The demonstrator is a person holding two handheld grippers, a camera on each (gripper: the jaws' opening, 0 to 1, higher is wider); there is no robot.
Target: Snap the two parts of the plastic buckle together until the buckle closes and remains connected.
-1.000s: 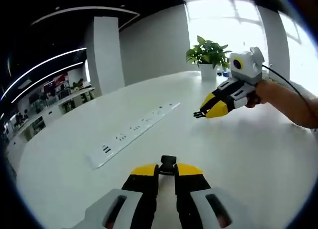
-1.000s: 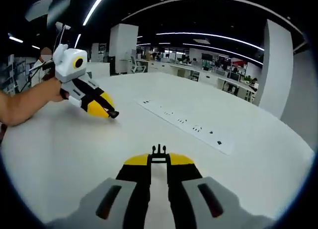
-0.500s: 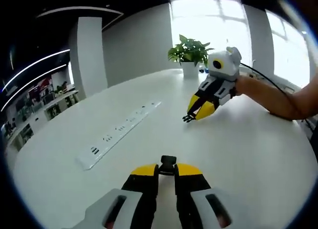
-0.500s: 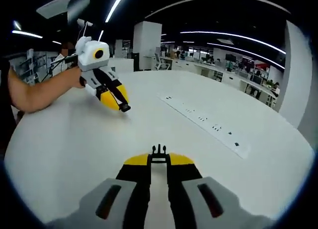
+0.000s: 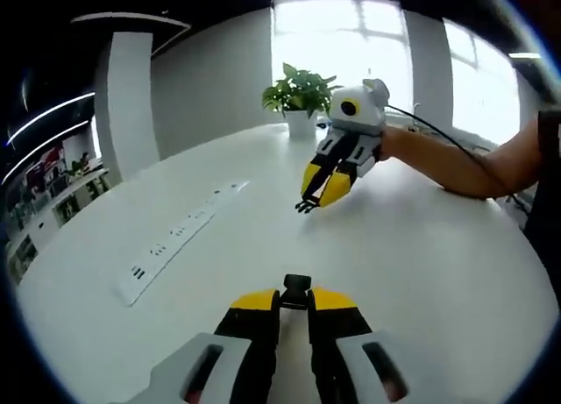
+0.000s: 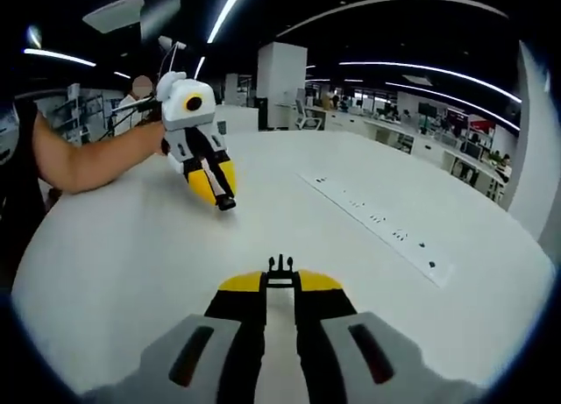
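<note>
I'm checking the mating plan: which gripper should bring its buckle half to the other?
Either, roughly; slightly the right. Right gripper is shut on the pronged half, left gripper on the socket half. The halves are apart above the table, tips converging, so driving the prongs in looks natural.

left gripper (image 5: 294, 301): black jaws, yellow tips, pale grey housing with dark oval slots | right gripper (image 6: 280, 281): same black-yellow-grey build | seen from outside: white box on top, yellow-ringed lens, thin black cable trailing back | arms: bare forearms, dark short sleeve
</note>
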